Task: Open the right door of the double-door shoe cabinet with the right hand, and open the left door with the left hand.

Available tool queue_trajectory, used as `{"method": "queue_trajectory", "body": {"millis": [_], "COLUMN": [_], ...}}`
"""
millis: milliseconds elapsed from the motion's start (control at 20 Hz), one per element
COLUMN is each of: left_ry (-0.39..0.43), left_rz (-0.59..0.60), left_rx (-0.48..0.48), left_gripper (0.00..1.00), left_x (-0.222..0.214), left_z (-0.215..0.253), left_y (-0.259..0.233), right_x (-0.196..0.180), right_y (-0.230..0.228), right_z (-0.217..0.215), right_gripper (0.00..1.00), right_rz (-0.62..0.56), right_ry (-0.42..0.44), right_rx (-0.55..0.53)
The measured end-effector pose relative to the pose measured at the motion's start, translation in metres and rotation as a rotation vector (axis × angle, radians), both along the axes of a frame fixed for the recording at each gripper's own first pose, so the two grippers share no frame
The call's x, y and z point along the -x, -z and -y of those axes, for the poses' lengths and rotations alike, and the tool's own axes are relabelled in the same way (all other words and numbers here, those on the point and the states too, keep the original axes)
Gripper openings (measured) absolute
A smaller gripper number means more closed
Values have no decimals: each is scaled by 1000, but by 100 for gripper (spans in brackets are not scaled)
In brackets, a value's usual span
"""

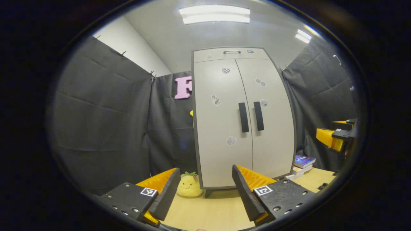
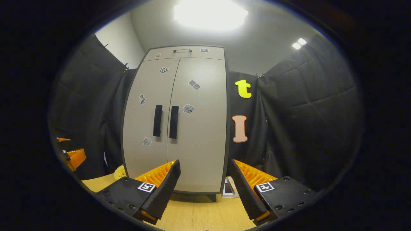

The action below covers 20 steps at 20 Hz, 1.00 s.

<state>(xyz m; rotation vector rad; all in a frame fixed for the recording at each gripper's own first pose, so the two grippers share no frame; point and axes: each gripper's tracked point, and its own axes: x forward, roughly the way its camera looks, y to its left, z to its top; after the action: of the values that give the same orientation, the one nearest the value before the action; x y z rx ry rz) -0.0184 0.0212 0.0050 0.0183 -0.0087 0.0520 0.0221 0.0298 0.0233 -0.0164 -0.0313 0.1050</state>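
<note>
Both grippers' fingers (image 1: 165,192) (image 2: 167,189) spread, level, facing closed cabinet (image 1: 244,118)

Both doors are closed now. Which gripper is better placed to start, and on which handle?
Right. Task order puts the right door first, and its handle sits nearly straight ahead of the open right gripper. The left gripper, also open, faces the left handle and can follow.

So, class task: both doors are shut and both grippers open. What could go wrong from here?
1. The two handles, left and right, sit close together, so the grippers may collide or grab the wrong one.
2. The right door might swing into the books.
</note>
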Motion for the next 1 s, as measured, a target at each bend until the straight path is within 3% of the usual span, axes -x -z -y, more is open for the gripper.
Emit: {"method": "queue_trajectory", "body": {"millis": [1000], "left_ry": [-111], "left_rz": [-29], "left_rx": [-30], "left_gripper": [94], "left_x": [27], "left_z": [-40], "left_y": [11], "right_x": [-124], "right_y": [-65], "right_z": [-85], "right_gripper": [97], "right_rz": [46], "right_ry": [-135], "right_rx": [-58]}}
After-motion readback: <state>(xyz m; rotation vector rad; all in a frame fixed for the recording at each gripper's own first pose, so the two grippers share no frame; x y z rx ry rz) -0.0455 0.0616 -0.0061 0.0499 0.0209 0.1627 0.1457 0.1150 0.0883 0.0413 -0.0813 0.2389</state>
